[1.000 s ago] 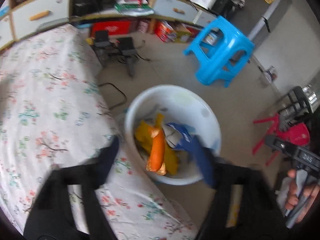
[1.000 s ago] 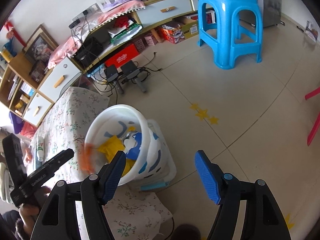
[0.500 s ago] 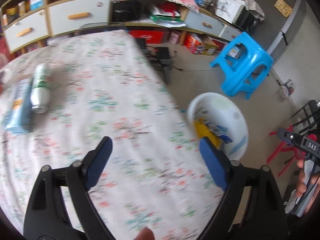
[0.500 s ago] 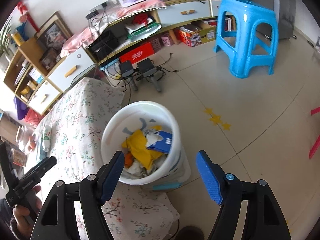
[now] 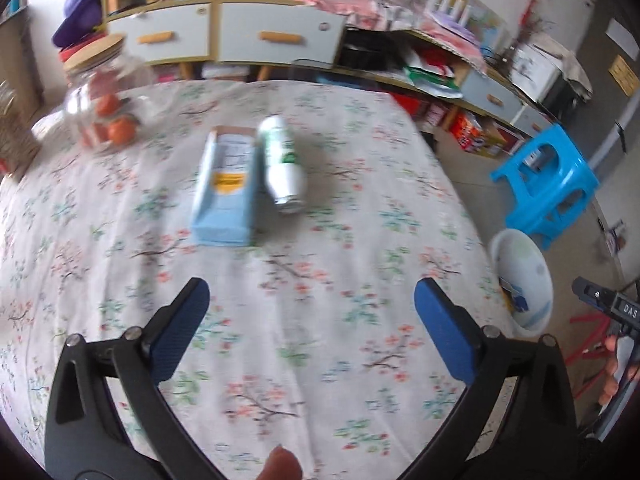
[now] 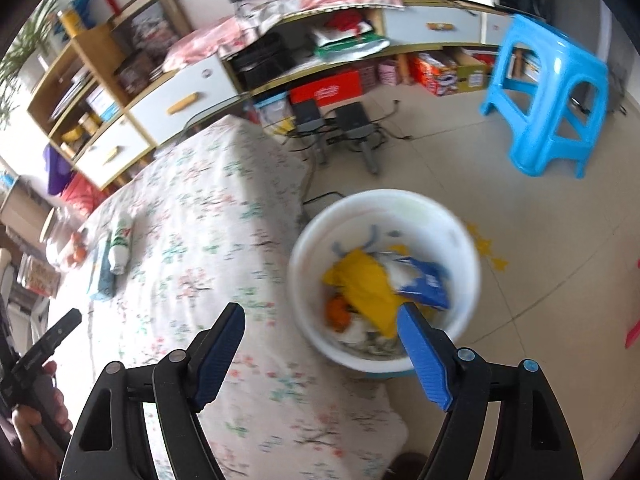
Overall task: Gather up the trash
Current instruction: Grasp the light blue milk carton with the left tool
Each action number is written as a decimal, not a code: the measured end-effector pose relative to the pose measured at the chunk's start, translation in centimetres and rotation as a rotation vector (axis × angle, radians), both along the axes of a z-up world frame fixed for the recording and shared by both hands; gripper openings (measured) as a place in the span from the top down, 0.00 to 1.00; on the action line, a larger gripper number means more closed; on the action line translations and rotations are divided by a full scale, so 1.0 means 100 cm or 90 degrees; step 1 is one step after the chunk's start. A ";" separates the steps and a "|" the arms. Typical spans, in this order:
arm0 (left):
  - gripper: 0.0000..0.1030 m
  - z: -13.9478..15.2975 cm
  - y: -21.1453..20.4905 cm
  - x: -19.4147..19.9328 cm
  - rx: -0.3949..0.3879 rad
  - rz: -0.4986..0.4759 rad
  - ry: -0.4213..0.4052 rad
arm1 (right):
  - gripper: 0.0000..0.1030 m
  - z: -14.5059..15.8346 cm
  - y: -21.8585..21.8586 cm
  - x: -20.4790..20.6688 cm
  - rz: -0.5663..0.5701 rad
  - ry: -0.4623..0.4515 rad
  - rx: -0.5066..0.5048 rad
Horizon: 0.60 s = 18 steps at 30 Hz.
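Both tongs are apart and empty: the left gripper [image 5: 308,312] over the flowered table [image 5: 340,400], the right gripper [image 6: 320,332] near the white bin [image 6: 460,232]. Farther on the table, the carton [image 5: 226,192] touches the can [image 5: 282,164], so one may roll away. Only the right view shows the bin's trash [image 6: 368,284]

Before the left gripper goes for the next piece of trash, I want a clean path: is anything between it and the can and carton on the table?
Nothing visible. Only bare floral tablecloth lies between the open left gripper and the can beside the blue carton.
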State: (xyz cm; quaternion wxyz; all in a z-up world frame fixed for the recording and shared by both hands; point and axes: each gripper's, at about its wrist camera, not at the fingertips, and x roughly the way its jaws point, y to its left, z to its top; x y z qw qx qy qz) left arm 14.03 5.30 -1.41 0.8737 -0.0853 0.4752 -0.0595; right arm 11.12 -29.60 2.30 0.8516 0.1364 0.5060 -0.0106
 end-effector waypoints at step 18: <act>0.17 -0.044 0.056 0.074 -0.062 0.077 0.054 | 0.22 -0.025 0.070 0.068 0.016 0.046 0.024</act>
